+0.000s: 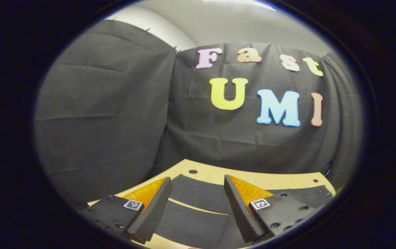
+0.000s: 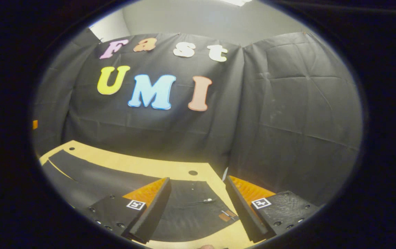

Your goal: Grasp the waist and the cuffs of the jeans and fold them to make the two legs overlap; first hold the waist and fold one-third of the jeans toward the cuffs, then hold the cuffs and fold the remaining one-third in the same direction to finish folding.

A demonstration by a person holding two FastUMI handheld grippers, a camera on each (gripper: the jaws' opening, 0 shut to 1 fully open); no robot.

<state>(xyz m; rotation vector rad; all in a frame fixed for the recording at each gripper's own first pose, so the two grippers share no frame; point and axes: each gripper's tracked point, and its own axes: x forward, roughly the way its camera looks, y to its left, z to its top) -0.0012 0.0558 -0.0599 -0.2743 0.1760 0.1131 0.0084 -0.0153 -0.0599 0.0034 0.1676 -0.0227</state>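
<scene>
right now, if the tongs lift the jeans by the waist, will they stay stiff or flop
Probably flop: the jeans lie flat and limp on the table, so the legs would likely sag and trail. The dark fabric looks thick, so perhaps heavyish. Both tongs stand open above them.

A staged recording booth is shown, not a home. Black cloth (image 1: 108, 103) is hung as walls on all sides, with a plain pale ceiling (image 1: 225, 24) seen above it. A light wooden table (image 2: 142, 164) with drilled holes (image 2: 193, 172) is set against the cloth.
</scene>
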